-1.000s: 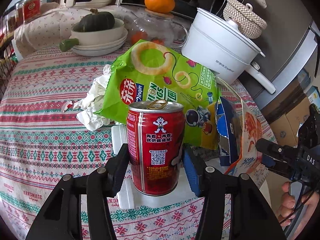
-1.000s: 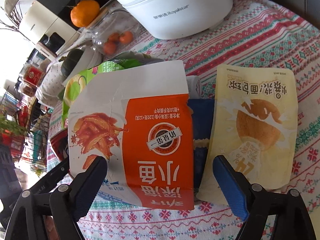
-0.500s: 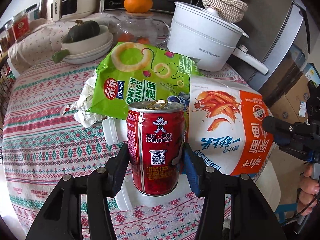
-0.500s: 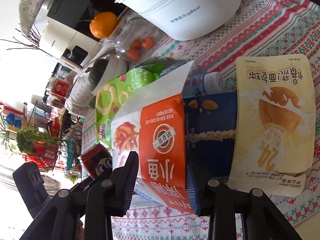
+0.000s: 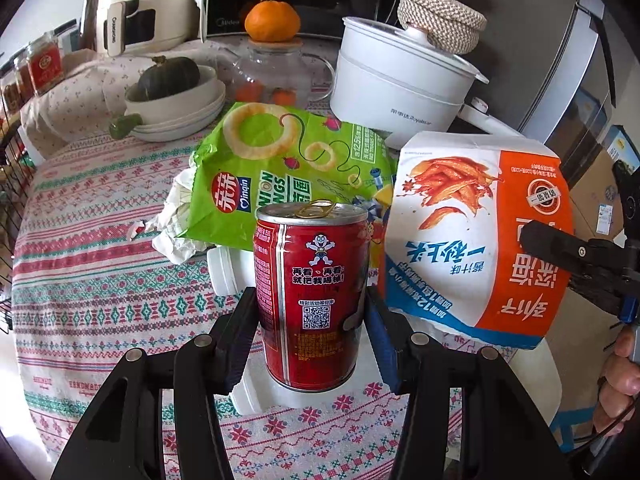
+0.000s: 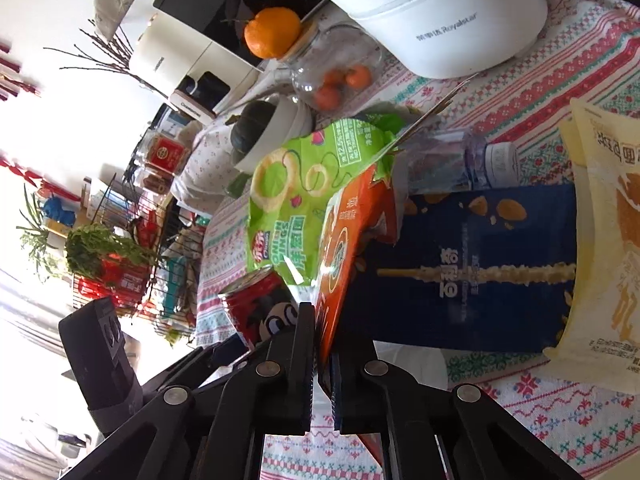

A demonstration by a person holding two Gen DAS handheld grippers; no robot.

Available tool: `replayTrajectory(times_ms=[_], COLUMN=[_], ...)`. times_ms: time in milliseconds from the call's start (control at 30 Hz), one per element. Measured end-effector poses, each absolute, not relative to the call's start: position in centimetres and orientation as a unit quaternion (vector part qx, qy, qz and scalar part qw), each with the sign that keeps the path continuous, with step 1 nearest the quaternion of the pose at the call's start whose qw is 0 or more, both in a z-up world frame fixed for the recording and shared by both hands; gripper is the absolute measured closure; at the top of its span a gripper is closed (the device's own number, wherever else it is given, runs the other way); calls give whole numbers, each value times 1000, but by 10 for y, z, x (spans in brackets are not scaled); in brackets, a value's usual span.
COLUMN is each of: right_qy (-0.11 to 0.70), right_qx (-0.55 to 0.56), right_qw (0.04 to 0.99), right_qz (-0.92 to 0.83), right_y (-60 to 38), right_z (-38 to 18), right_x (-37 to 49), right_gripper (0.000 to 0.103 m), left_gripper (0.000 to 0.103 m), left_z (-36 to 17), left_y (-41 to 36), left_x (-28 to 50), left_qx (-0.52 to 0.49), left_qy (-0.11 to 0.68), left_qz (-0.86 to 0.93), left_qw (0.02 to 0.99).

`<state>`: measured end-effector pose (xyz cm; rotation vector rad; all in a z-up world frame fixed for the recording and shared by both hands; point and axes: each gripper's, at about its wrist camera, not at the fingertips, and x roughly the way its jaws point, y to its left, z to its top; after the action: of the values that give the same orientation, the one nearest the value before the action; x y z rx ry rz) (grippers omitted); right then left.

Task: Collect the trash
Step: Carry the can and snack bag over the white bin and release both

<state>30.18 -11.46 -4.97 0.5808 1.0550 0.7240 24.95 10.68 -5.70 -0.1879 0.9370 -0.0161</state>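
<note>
Can (image 5: pixel 312 300) before chip bag (image 5: pixel 280 176)

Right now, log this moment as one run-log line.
left gripper: shut on can | right gripper: shut on orange bag | green bag: on table

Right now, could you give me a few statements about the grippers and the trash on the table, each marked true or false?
1. The left gripper grips a red can. True.
2. The right gripper stands wide open with nothing in it. False: it is shut on the orange-and-white snack bag.
3. The green onion-ring bag lies behind the can. True.
4. The mandarin lies inside the white cooking pot. False: it sits on the glass jar's lid.
</note>
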Motion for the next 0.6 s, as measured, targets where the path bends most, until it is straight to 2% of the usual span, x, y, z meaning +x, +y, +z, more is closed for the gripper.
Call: replayTrajectory(times_ms=[300, 600], right_qy=[418, 376], right_qx=[265, 237], right_qw=[798, 833], right_qz=[343, 330], right_y=[-139, -208], right_z=[-2, 38], right_x=[281, 226], right_gripper=[100, 100], left_gripper=[48, 48], left_z=[-23, -8], left_y=[96, 26], left_x=[224, 196], left_qx=[-84, -71], left_qy=[414, 403], left_qz=[-39, -128], left_qw=[905, 904])
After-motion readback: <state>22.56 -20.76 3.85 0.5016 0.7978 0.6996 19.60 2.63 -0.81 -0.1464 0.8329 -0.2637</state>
